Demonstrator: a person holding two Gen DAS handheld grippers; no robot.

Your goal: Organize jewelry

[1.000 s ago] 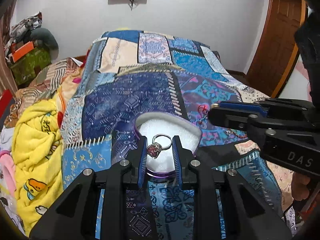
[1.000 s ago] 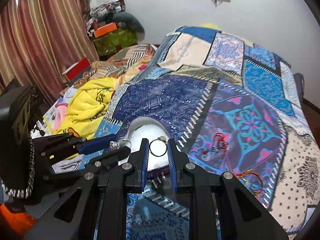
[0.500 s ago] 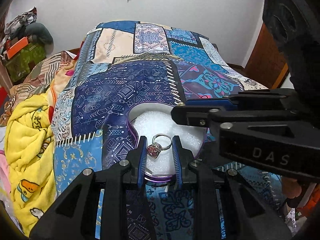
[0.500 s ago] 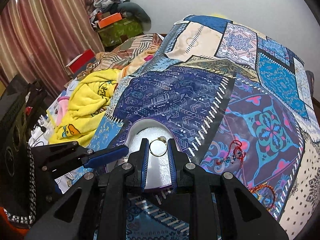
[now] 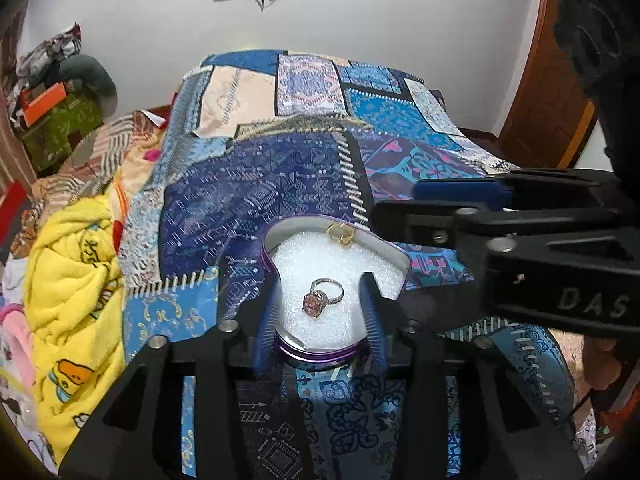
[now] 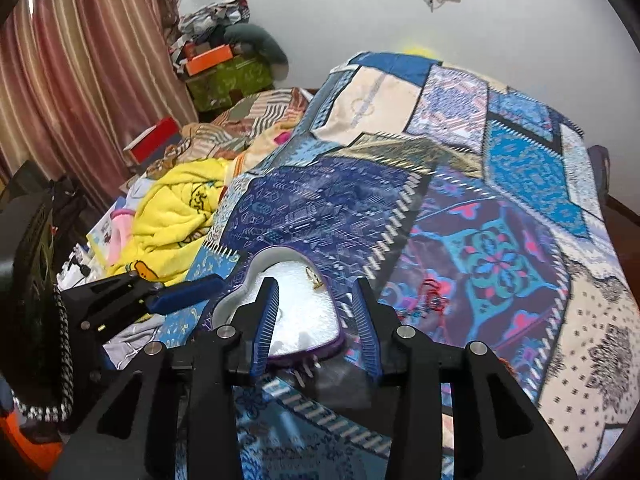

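A purple heart-shaped box (image 5: 394, 258) with white foam inside lies on the patchwork bedspread. A silver ring with a pink stone (image 5: 321, 300) lies on the foam between the fingers of my open left gripper (image 5: 322, 309). A gold ring (image 5: 340, 234) lies at the box's far rim; it also shows in the right wrist view (image 6: 313, 277). My right gripper (image 6: 316, 312) is open and empty over the box (image 6: 232, 300). Red jewelry (image 6: 432, 294) lies on the bedspread to the right.
A yellow blanket (image 5: 76, 280) is bunched at the left of the bed. Boxes and clothes (image 6: 224, 68) are piled by the wall near the curtain (image 6: 80, 80). The right gripper's body (image 5: 540, 248) crosses the left wrist view at the right.
Both grippers have opened. The pink-stone ring left the left gripper and lies on the foam. The gold ring left the right gripper and lies at the box's far rim.
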